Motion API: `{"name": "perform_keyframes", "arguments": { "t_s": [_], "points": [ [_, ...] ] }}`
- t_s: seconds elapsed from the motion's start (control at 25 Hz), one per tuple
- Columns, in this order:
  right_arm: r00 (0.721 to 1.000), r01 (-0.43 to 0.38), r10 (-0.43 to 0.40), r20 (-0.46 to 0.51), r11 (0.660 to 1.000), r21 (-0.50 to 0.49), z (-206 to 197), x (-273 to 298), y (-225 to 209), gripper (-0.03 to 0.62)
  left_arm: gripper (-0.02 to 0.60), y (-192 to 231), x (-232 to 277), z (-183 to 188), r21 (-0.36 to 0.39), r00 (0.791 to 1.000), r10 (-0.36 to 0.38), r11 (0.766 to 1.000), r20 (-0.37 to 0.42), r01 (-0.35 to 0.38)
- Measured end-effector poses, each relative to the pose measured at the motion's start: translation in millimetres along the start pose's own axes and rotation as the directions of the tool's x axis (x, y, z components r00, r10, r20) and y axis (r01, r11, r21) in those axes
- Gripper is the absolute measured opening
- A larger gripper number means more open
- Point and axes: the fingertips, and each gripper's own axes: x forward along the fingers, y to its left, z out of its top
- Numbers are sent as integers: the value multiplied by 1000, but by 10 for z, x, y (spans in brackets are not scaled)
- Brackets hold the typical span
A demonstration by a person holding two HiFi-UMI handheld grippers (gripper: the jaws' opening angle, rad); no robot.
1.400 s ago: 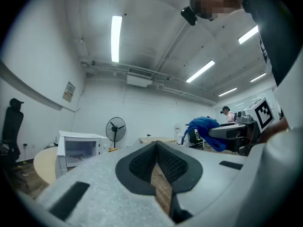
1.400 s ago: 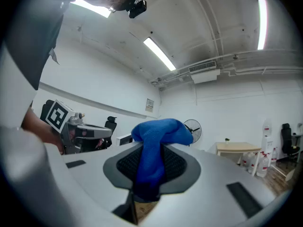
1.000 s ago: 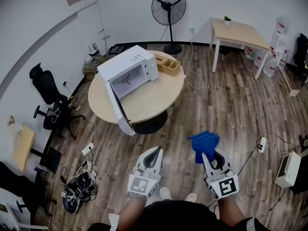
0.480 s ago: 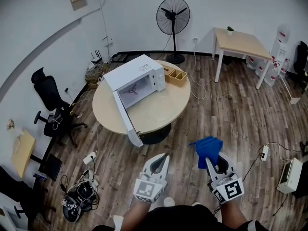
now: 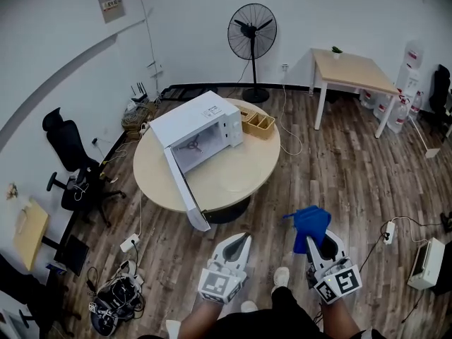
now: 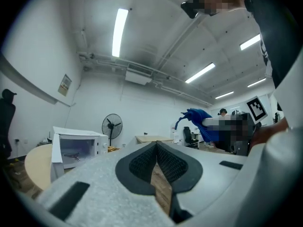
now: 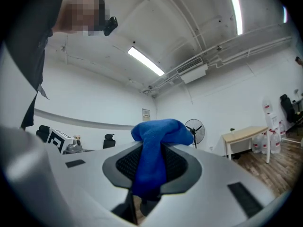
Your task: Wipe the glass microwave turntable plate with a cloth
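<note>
- The round surface (image 5: 263, 159) stands well ahead of the person, out of reach of both grippers. The step in hand looks like the approach. It would go best by coming up to the near right edge, clear of the hanging door.
- The microwave (image 5: 201, 122) sits on the left part of the surface with its door (image 5: 182, 188) swung open toward the person. Only the roller ring shows inside it, with no plate there.
- The glass turntable plate (image 5: 236, 182) appears to lie flat on the surface just right of the open door. It shows only as a faint pale disc, and its rim is too faint to trace. It is well apart from both pairs of jaws, ahead of them and somewhat left of the right gripper.
- The cloth (image 7: 156, 141), blue and bunched, is clamped in the jaws of the right gripper (image 5: 314, 244). A wad stands above the tips and a tail hangs down between the pads. A good wipe probably needs the loose wad to meet the glass first, pressed flat, so the hard jaw tips never scrape it.
- The left gripper (image 6: 156, 144) has its jaws together, tips meeting, with nothing between them. It could steady the plate's rim, since glass may slide on a smooth top, but the jaws would have to part first.
</note>
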Motion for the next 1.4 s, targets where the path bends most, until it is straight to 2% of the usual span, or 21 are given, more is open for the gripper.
{"name": "perform_keyframes", "arguments": {
  "t_s": [0.16,0.44,0.68,0.88,1.16,1.4],
  "points": [
    [1000,-20,20,-6,1000,-7,-18,217,-260,91,6,185,266,-37,4,999,41,999,-15,-41],
    [998,-61,60,-23,998,-29,-1,713,-906,91,6,408,952,-57,22,997,71,997,-25,-71],
    [995,-103,101,-22,981,-163,100,1162,-1335,91,6,625,1542,-27,33,992,129,991,-7,-129],
    [987,-158,155,-33,975,-153,90,1456,-1621,91,6,708,1879,12,40,984,177,984,-17,-176],
    [970,-242,236,-63,965,-103,-99,1992,-1740,91,6,1041,2049,83,15,959,282,959,7,-282],
    [953,-299,293,-74,948,-110,-169,2569,-1734,91,6,1490,2127,67,6,939,344,939,-4,-344]
  ]
}}
